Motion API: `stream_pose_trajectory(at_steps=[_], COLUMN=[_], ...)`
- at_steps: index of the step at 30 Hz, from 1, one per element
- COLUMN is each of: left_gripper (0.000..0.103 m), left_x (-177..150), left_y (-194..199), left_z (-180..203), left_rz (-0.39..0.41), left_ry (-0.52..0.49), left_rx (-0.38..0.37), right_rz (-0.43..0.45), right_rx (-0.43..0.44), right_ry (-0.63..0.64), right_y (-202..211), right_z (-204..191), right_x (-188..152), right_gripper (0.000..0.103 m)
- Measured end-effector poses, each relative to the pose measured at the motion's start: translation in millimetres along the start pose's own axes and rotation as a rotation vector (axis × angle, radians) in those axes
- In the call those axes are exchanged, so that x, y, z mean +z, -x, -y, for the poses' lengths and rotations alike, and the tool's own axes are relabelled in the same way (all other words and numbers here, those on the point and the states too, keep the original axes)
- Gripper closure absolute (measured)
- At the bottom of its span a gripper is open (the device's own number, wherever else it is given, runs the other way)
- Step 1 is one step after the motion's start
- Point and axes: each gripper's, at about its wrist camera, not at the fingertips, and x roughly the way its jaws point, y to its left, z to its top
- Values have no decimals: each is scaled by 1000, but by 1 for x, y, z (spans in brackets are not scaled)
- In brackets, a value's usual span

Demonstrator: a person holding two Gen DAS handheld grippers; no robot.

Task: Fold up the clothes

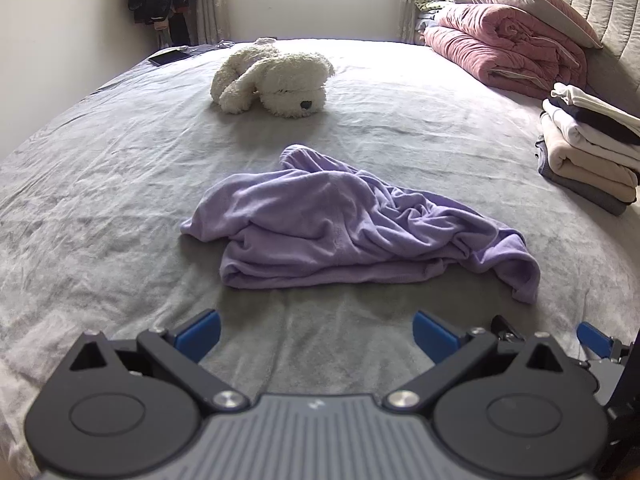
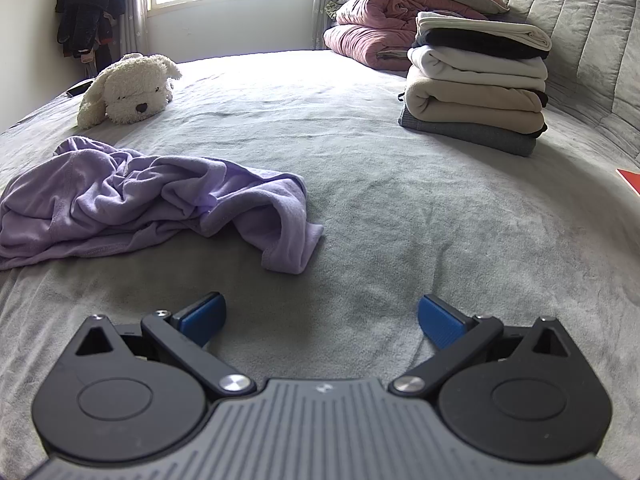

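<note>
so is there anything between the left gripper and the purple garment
Nothing: in the left wrist view only bare grey bedsheet lies between the open left gripper and the crumpled purple garment.

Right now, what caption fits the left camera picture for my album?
Open left gripper waits before a crumpled purple shirt on the bed.

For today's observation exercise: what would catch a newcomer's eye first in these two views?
The crumpled lilac garment lies mid-bed on the grey bedspread, just ahead of the open left gripper and open right gripper. Beyond it rests a white plush dog; a stack of folded clothes stands by the headboard.
</note>
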Motion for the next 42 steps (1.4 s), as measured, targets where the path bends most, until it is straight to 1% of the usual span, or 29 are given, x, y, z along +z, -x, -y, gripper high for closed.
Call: stream_pose_trajectory(at_steps=[3, 6, 9, 14, 18, 28, 33, 39, 42], left_gripper=[1, 1, 1, 1, 1, 1, 1, 1, 1], left_x=[0, -5, 1, 0, 0, -2, -1, 1, 1], left_y=[-2, 4, -2, -9, -12, -20, -21, -26, -27], left_z=[3, 3, 6, 8, 6, -5, -12, -21, -24], left_rz=[-20, -31, -78, -113, -120, -148, -142, -150, -154], left_ry=[-15, -6, -7, -10, -15, 13, 35, 62, 72], left_rx=[-17, -40, -39, -42, -25, 18, 41, 69, 70], right_rz=[-1, -2, -3, -6, -17, -86, -117, -127, -142], right_rx=[-2, -4, -5, -7, -8, 17, 31, 48, 61], right_ry=[3, 5, 7, 10, 15, 4, -2, 7, -3], right_y=[1, 1, 1, 1, 1, 5, 8, 11, 13], right_z=[-1, -1, 0, -1, -2, -6, -10, -21, -25], right_x=[0, 0, 0, 0, 2, 13, 18, 26, 31], right_gripper=[0, 0, 0, 0, 0, 0, 0, 0, 0])
